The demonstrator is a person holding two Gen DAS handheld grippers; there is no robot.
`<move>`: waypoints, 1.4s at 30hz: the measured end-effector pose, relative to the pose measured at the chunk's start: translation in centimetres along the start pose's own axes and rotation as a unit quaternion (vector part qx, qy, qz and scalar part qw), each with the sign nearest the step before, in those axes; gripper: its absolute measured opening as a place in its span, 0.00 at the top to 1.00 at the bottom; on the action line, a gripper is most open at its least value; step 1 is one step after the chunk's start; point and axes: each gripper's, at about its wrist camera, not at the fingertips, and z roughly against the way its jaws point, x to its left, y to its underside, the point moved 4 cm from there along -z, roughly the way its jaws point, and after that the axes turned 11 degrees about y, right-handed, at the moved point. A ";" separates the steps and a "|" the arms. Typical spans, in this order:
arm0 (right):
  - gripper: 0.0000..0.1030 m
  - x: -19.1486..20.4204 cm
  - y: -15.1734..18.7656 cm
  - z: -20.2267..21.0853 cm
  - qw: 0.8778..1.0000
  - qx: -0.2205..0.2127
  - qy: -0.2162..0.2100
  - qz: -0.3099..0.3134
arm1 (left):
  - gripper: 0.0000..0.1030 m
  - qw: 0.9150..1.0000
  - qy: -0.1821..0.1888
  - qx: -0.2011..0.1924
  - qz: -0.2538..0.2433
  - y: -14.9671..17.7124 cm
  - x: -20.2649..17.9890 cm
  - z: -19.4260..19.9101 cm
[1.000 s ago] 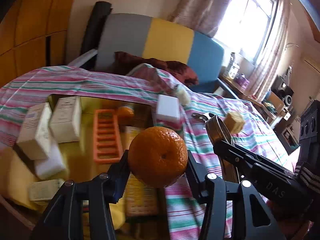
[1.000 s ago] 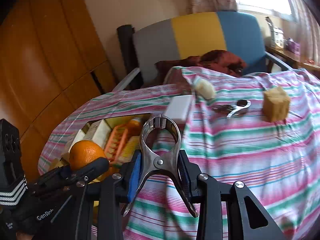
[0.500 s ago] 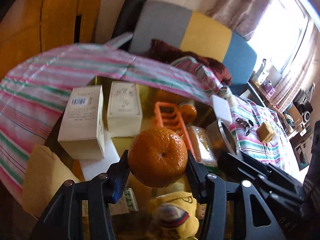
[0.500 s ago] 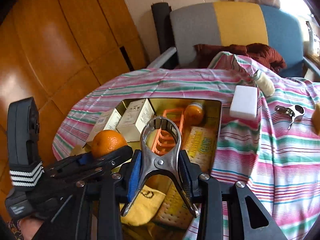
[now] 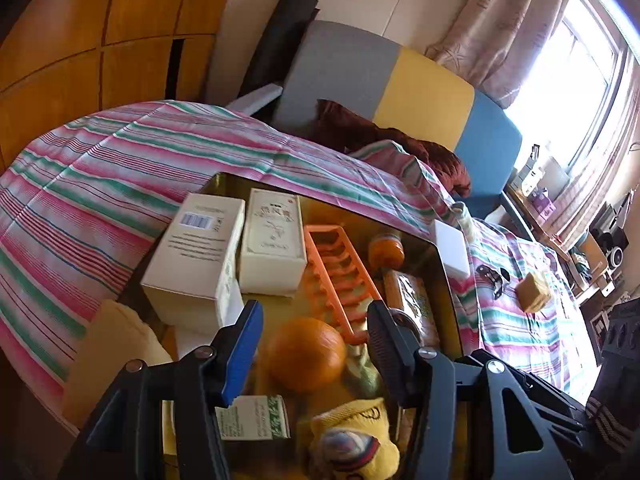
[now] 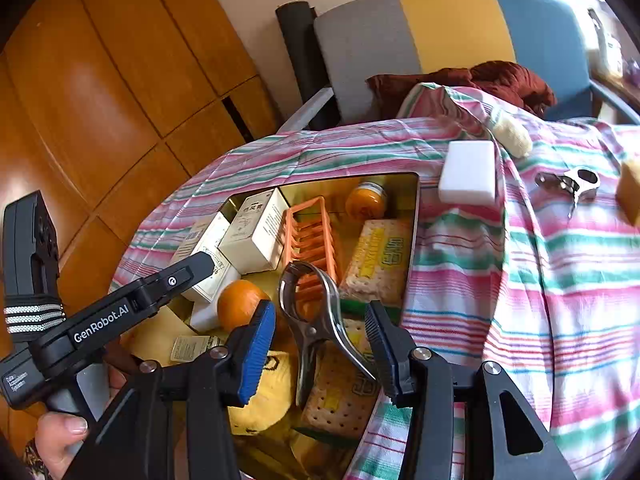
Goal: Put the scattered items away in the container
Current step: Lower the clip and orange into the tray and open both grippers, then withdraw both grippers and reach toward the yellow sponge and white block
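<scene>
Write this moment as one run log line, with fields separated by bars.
phase: drop over tin | left gripper: jaws opening, orange free between | right gripper: jaws opening, metal clamp between | white block outside on cloth

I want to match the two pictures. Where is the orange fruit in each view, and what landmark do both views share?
Left wrist view: the orange fruit sits low in the centre, between the left tool's opening jaws, pads off it.
Right wrist view: the orange fruit is lower left of centre, inside the container, just above the blue pad.
Shared landmark: the orange plastic rack, beside the fruit.
</scene>
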 end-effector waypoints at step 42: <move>0.48 -18.0 1.9 3.3 0.979 -0.048 0.090 -0.178 | 0.47 0.989 0.036 0.082 -0.116 4.3 -12.8 -5.2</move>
